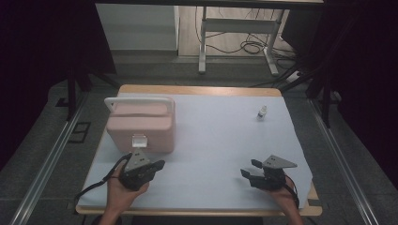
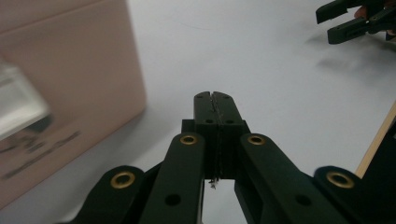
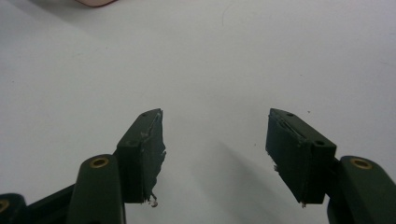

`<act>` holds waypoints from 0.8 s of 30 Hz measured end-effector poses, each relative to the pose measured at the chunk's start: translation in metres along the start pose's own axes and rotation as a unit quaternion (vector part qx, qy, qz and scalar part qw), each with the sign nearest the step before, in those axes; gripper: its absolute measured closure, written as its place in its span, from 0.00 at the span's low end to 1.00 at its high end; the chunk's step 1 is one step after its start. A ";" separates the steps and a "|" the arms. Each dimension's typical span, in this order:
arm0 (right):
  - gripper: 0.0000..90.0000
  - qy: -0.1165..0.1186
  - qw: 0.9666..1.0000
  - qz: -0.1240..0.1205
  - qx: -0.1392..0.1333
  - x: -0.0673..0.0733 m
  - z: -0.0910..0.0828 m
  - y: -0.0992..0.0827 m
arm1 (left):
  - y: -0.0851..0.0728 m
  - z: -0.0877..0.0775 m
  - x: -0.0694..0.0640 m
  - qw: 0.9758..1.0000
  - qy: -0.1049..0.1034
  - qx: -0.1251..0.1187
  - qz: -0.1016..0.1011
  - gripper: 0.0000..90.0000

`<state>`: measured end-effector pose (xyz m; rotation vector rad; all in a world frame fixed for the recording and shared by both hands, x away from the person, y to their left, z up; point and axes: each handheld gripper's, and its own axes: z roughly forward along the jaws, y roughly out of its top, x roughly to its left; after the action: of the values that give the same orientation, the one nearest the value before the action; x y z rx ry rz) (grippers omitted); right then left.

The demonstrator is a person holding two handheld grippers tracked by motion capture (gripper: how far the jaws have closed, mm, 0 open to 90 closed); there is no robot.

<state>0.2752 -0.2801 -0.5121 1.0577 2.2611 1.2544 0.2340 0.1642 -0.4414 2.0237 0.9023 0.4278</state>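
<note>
A pink carry case (image 1: 141, 124) with a white handle (image 1: 138, 100) and a clear latch (image 1: 139, 140) stands at the left of the white-covered table (image 1: 220, 136). My left gripper (image 1: 161, 164) hovers just in front of the case's right corner, its jaws pressed together with nothing between them. The left gripper view has those shut jaws (image 2: 214, 95) over bare sheet, with the case (image 2: 70, 79) and its blurred latch (image 2: 18, 102) at the left. My right gripper (image 1: 250, 168) rests near the front right, open and empty (image 3: 215, 116), and appears far off (image 2: 327, 25) in the left gripper view.
A small white bottle (image 1: 262, 112) stands alone at the back right of the sheet. The table's wooden edge (image 2: 373, 144) runs close to the left gripper's right side. Beyond the table are a metal desk frame (image 1: 234, 28) and cables on the floor.
</note>
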 end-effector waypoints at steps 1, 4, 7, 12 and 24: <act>0.41 -0.002 1.000 -0.001 0.001 0.000 0.000 0.000 | -0.002 -0.005 0.004 1.000 0.002 -0.003 -0.007 1.00; 0.41 -0.006 1.000 -0.004 0.003 0.001 0.001 -0.001 | -0.011 -0.014 0.019 1.000 0.008 -0.010 -0.027 1.00; 0.41 -0.008 1.000 -0.007 0.008 0.001 0.002 -0.002 | -0.022 -0.020 0.036 0.999 0.023 -0.015 -0.044 1.00; 0.41 -0.006 1.000 -0.001 0.010 -0.001 0.002 -0.003 | -0.037 -0.035 0.058 0.996 0.038 -0.022 -0.073 1.00; 0.42 -0.003 1.000 0.000 0.014 0.001 0.003 -0.003 | -0.038 -0.055 0.094 0.993 0.063 -0.019 -0.097 1.00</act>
<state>0.2748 -0.2784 -0.5164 1.0684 2.2810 1.2220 0.2491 0.2785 -0.4437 1.8688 1.1489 0.4644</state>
